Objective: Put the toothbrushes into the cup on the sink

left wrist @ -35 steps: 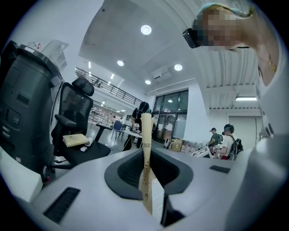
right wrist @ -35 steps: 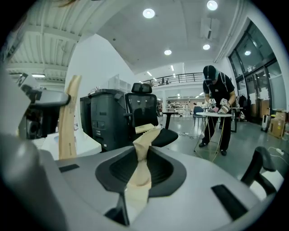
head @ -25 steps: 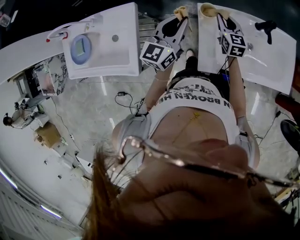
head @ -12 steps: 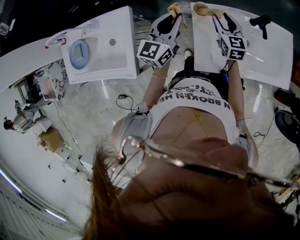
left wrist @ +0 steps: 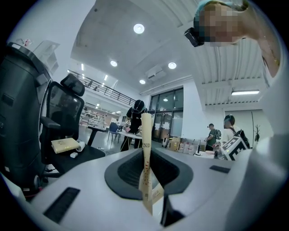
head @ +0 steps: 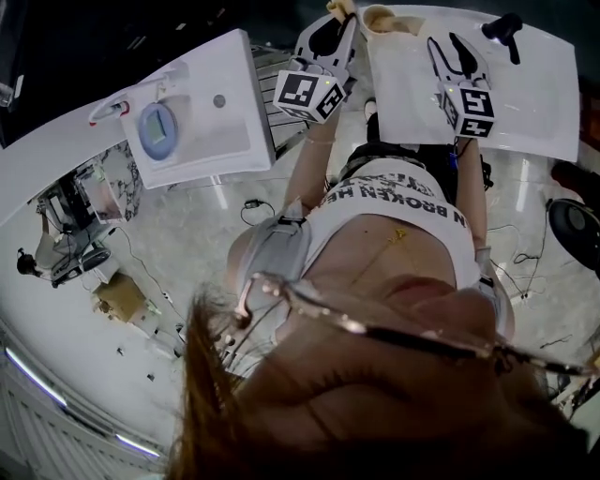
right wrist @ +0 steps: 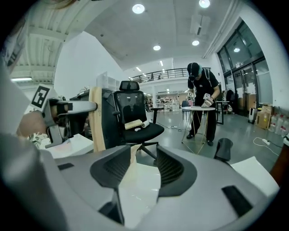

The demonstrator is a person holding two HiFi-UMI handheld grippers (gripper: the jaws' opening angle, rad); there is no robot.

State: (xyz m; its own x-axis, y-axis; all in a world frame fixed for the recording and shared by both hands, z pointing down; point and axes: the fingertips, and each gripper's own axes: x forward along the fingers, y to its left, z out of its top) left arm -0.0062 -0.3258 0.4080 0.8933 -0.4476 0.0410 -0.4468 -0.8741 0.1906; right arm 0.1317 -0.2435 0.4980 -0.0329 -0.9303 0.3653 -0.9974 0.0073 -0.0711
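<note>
Left tongs (left wrist: 149, 173) clamped 1 toothbrush (left wrist: 146, 135) beside the cup (head: 380, 17); right tongs (right wrist: 143, 164) gaped empty. I judged it needed centring upright over that cup.

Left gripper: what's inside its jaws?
A pale toothbrush stands upright, clamped in the left gripper. The jaws cover part of its lower end; no bristles show.

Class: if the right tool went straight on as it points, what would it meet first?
The right tool, jaws open, points over the white sink top; the way looks free until the black chair, depth unclear.
</note>
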